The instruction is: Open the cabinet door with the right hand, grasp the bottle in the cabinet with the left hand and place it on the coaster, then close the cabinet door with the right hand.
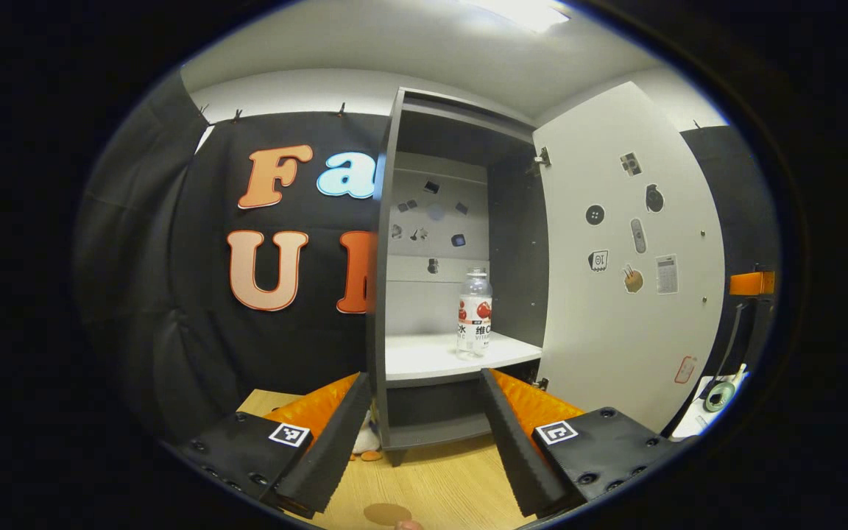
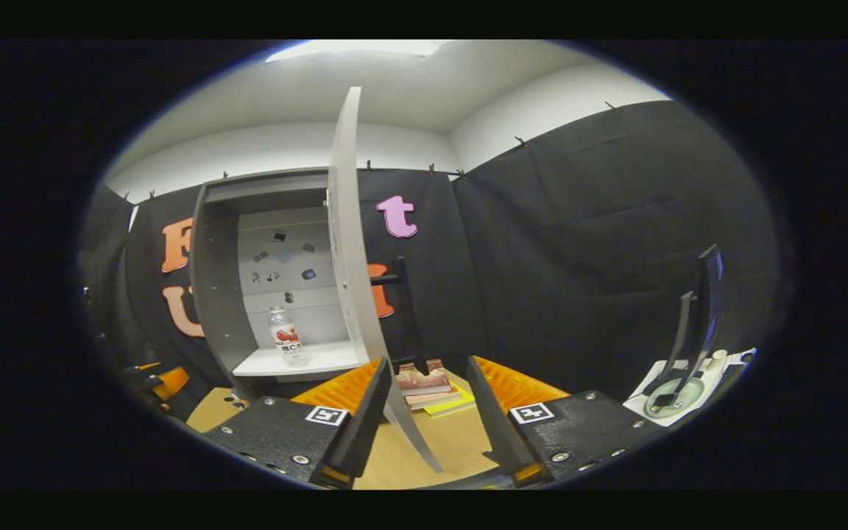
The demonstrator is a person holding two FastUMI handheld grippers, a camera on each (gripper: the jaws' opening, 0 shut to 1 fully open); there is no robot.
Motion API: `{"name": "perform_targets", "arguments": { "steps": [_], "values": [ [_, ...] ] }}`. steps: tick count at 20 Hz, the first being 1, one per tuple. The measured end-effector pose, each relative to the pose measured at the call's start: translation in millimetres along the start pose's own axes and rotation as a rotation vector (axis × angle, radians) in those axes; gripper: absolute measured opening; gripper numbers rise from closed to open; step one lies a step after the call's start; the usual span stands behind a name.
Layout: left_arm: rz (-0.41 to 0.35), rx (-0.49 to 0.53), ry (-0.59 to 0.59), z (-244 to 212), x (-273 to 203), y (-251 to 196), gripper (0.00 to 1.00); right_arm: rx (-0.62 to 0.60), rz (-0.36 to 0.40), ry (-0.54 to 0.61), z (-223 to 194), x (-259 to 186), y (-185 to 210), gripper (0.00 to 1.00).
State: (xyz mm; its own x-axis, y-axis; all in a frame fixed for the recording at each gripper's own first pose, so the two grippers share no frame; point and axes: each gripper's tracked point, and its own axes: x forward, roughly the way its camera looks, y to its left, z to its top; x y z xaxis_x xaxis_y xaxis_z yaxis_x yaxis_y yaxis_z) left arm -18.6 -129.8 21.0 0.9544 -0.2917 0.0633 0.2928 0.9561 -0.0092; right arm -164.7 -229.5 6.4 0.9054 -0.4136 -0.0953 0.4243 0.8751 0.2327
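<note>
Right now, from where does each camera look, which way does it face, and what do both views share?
Left gripper view: rides the left gripper, faces straight into the open cabinet at the water bottle on its shelf; own two fingers show, spread.
Right gripper view: rides the right gripper, looks along the open cabinet door edge-on, books beyond; own fingers spread.
Shared: cabinet, door, bottle, wooden table.

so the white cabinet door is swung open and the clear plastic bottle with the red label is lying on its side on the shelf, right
Not quite: the white cabinet door is swung open, but the clear plastic bottle with the red label stands upright on the white shelf, as the left gripper view shows.
</note>
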Motion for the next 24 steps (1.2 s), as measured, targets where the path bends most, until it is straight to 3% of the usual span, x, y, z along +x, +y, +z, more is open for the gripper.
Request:
{"name": "perform_targets", "arguments": {
  "steps": [1,2,5,6,13,19,24],
  "values": [
    [-0.003,-0.001,-0.003,0.9,0.6,-2.2,0.94,-0.026,0.011,-0.001,0.6,-3.6,11.0,0.76],
    [-0.007,-0.003,-0.005,1.9,3.7,-5.0,0.94,-0.048,0.024,-0.004,0.6,-7.3,20.6,0.74],
    [-0.005,0.001,-0.010,5.6,11.2,-12.0,0.94,-0.082,0.080,0.009,-4.2,-12.8,46.6,0.87],
    [-0.004,0.004,-0.013,6.8,14.3,-13.2,0.95,-0.090,0.108,0.016,-7.6,-14.7,57.7,0.83],
    [-0.085,-0.042,-0.014,9.4,65.5,-29.5,0.96,-0.103,0.188,-0.002,-13.6,5.2,123.0,0.89],
    [-0.189,-0.034,0.008,-0.3,150.2,-41.4,0.96,-0.176,0.132,-0.055,-12.6,35.5,164.0,0.91],
    [-0.286,-0.044,0.040,-17.1,213.0,-63.1,0.96,-0.149,0.086,-0.025,-27.4,59.1,188.6,0.91]
  ]
}}
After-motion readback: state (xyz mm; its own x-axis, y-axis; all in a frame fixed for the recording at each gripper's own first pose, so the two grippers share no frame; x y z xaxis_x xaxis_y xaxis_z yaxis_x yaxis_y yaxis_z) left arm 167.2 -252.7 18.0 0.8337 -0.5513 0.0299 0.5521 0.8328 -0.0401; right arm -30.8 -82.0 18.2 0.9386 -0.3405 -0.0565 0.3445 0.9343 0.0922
